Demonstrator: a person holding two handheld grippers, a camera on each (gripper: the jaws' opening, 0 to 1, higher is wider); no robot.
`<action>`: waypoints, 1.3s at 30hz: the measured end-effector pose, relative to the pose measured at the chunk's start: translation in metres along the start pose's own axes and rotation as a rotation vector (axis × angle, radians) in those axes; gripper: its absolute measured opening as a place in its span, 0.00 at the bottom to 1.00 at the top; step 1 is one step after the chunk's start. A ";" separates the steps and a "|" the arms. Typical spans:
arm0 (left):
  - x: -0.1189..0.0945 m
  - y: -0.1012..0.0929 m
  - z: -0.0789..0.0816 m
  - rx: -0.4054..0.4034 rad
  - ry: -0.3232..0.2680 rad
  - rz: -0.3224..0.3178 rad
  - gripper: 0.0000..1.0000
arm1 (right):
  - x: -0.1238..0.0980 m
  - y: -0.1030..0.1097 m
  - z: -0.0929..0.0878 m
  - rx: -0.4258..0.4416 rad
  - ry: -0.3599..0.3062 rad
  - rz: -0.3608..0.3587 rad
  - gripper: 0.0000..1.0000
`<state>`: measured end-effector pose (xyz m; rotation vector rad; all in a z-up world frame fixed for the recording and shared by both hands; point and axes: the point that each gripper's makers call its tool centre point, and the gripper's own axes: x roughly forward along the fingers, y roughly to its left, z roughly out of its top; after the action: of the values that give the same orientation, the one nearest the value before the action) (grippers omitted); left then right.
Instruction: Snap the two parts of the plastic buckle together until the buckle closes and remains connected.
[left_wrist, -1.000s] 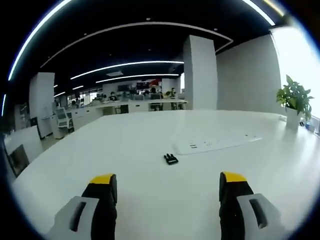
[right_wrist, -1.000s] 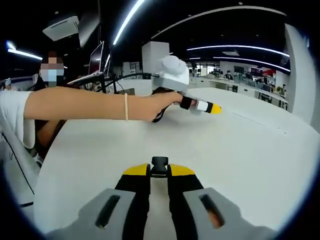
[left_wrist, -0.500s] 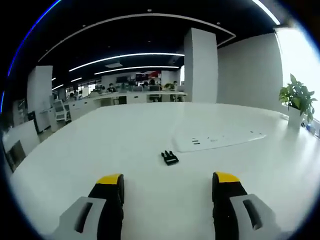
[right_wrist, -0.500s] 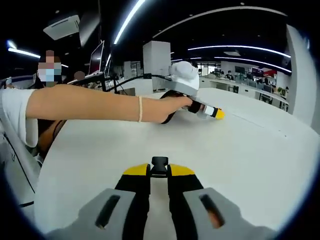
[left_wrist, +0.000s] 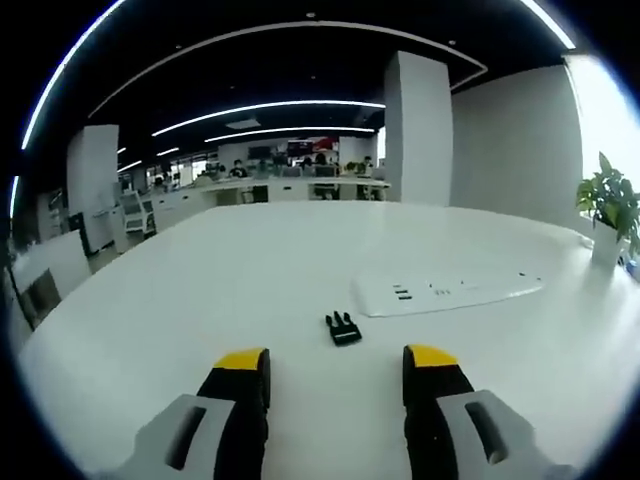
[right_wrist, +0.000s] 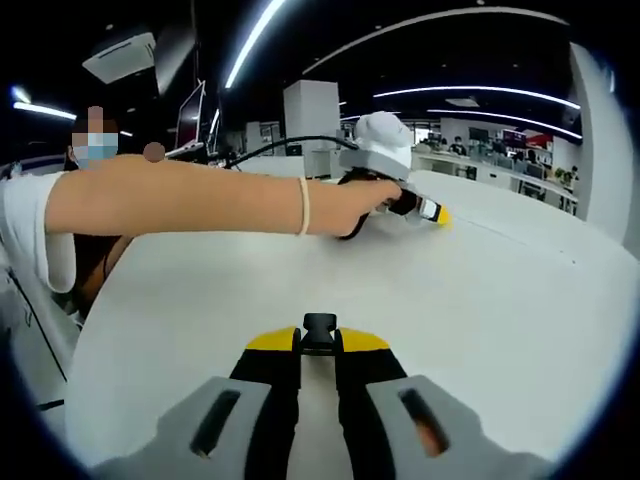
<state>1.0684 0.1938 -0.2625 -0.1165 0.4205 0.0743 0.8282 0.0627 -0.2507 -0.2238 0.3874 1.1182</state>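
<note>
Two black buckle parts are visible, one per view. In the left gripper view, the pronged buckle part (left_wrist: 343, 328) lies flat on the white table (left_wrist: 240, 290), just right of frame centre, apart from the left tool (left_wrist: 336, 362), whose yellow-tipped jaws rise from the bottom edge and stand wide, with bare table between them. The part sits above and between the jaw tips, untouched. To the right of it, a pale flat panel (left_wrist: 455, 291) with small dark marks lies on the table. A potted plant (left_wrist: 610, 215) stands at the far right edge; a white pillar (left_wrist: 417, 135) rises in the upper middle, with office desks and people small in the distance. In the right gripper view, the right tool (right_wrist: 318, 342) has its jaws drawn narrow, pinching the second buckle part (right_wrist: 319, 330), a small black piece that pokes up from between the yellow tips at lower centre. Across the upper half of that frame a person's bare arm (right_wrist: 190, 196) with a thin wristband reaches from the left edge toward the centre, its hand (right_wrist: 365, 195) gripping the left tool, whose yellow tip points right above the table surface; from this angle its jaw gap cannot be read.
</note>
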 end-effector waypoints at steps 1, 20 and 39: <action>0.000 0.000 -0.001 0.000 -0.004 0.002 0.50 | 0.000 0.000 -0.001 0.002 0.001 0.000 0.12; 0.017 0.001 -0.003 0.039 -0.050 0.020 0.24 | -0.006 -0.003 0.002 0.005 -0.012 -0.018 0.12; 0.027 0.006 0.009 0.012 -0.045 -0.049 0.10 | -0.002 -0.002 -0.001 0.023 -0.010 -0.004 0.12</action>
<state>1.0965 0.2018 -0.2661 -0.1129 0.3729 0.0260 0.8293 0.0602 -0.2508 -0.1984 0.3906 1.1097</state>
